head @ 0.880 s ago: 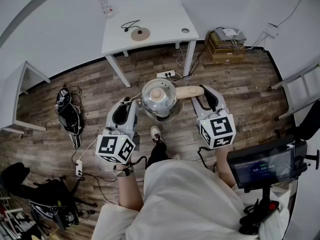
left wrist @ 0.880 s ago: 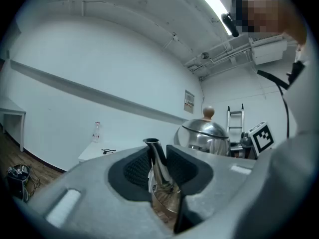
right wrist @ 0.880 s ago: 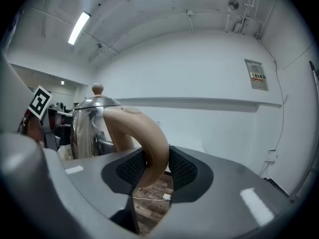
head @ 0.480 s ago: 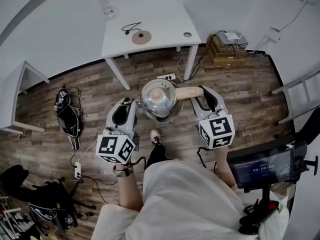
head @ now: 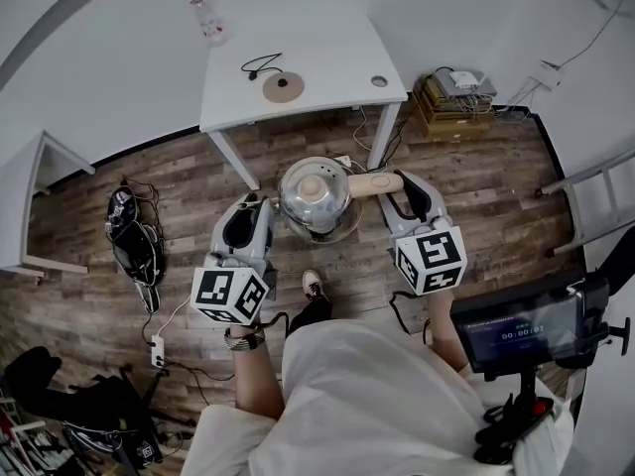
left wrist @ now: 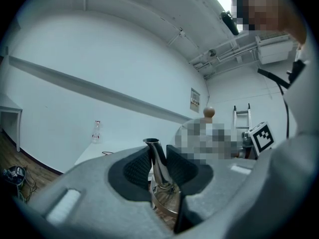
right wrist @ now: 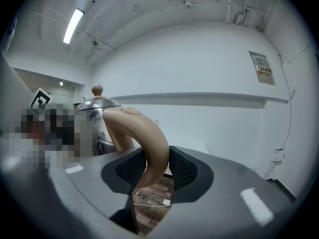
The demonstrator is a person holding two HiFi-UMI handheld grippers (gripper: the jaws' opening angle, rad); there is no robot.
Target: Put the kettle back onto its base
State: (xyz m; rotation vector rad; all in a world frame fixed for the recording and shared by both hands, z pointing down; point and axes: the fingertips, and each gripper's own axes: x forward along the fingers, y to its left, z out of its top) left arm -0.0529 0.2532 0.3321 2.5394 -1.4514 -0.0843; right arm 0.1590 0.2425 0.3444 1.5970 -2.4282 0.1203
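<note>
Above wood floor [head: 476, 201], kettle [head: 316, 196] hangs between left gripper [head: 266, 204] clamped on spout [left wrist: 155, 158] and right gripper [head: 397, 190] clamped on handle [right wrist: 145, 138].

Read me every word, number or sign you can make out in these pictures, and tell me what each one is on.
"00:00:00" on the screen, small and only roughly legible.
Wall notice: print too small to read.
Bottle on the white table: any label too blurred to read.
Marker cubes: black-and-white square patterns, no words.
Kettle: no lettering visible.
</note>
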